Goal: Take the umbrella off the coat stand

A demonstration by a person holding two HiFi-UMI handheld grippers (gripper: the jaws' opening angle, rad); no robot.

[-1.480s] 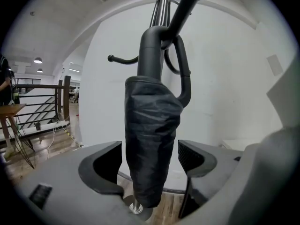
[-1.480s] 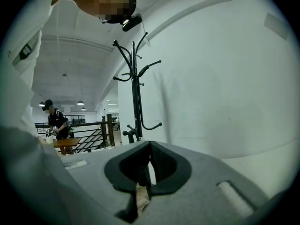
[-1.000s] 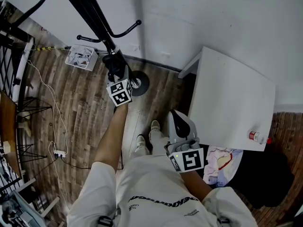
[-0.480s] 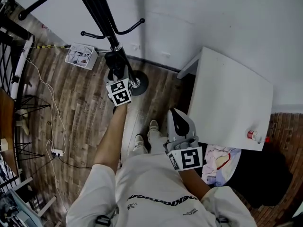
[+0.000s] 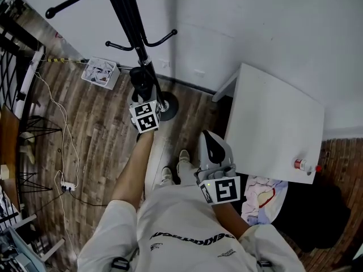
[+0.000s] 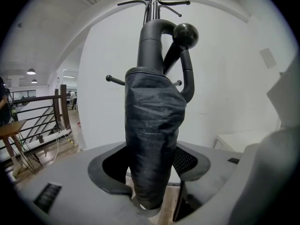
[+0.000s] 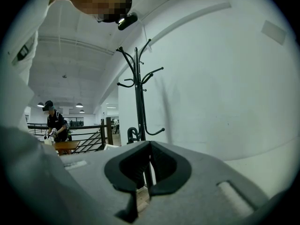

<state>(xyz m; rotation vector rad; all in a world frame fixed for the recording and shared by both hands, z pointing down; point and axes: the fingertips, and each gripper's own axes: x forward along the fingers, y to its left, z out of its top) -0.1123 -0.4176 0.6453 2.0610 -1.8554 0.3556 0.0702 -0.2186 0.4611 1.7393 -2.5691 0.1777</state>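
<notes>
Now | left gripper (image 6: 149, 175) fingers clamp umbrella (image 6: 152, 125), raised slightly, handle still over peg (image 6: 185, 34) | right gripper (image 7: 147, 170) fingers clenched, empty

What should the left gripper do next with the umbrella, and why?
Probably lift the umbrella straight up a little, then draw it away from the coat stand. The left gripper is clamped on the folded umbrella, but its curved handle looks hooked over the ball-tipped hook, so pulling sideways first would likely snag.
</notes>
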